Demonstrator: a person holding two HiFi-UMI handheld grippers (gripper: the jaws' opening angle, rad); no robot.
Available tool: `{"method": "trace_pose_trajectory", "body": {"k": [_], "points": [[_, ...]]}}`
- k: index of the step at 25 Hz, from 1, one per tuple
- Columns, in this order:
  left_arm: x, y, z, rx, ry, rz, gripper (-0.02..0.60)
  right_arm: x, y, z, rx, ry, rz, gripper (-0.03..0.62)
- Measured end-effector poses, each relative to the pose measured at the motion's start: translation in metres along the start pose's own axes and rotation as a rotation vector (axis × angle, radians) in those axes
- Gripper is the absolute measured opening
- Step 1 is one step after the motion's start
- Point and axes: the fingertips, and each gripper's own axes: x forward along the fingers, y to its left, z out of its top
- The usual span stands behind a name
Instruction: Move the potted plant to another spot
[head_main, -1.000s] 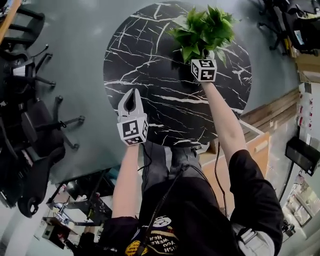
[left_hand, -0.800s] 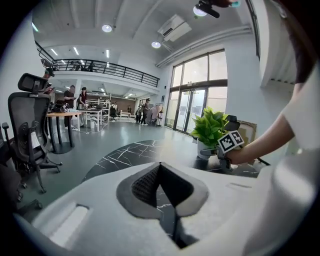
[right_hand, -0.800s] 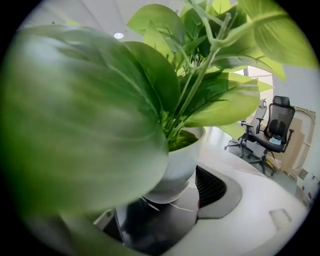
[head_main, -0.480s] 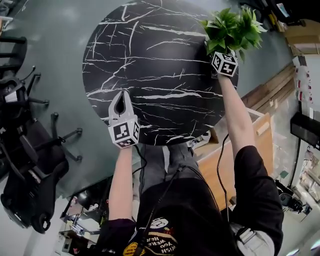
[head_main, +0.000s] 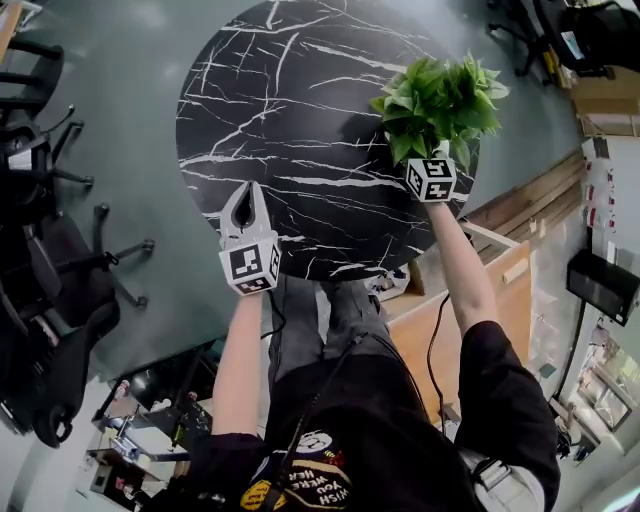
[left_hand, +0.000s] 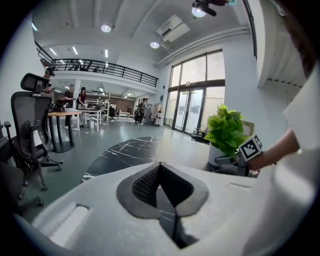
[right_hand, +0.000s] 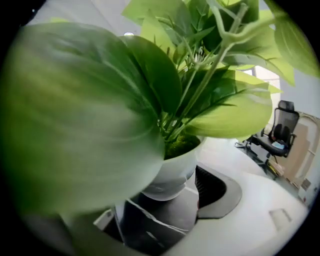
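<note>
Right tongs (right_hand: 172, 200): closed on the white pot (right_hand: 170, 170) of the plant (head_main: 437, 98). We see the pot wedged between the jaws, with leaves filling that view.
Left tongs (head_main: 247, 190): jaws together, holding nothing, over the bench's near edge.
Plant: at the bench's right rim. We cannot tell whether it rests there or hangs just above.
Bench (head_main: 290, 110): round, black marble with white veins.
Around: grey floor (head_main: 130, 150), with office chairs (head_main: 45, 270) at left.

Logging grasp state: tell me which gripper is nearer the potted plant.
Right. The right gripper has its jaws around the potted plant; the left gripper, jaws shut, hovers over the table near its front-left edge, well clear.
</note>
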Motion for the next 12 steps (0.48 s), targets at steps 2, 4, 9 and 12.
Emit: {"method": "trace_pose_trajectory", "body": {"k": [2,4,9,12], "points": [[-0.011,0.012,-0.007,-0.015,0.0,0.023,0.005,0.008,0.053,0.002,-0.06,0.0,0.093,0.445],[-0.023,0.026,-0.015,-0.028,-0.001,0.048,0.005,0.017,0.106,0.005,-0.107,-0.008,0.176,0.445],[-0.058,0.064,-0.033,-0.077,0.017,0.144,0.005,0.038,0.227,0.019,-0.189,-0.023,0.362,0.444],[-0.08,0.086,-0.039,-0.111,0.021,0.206,0.005,0.053,0.293,0.025,-0.205,-0.024,0.45,0.445]]}}
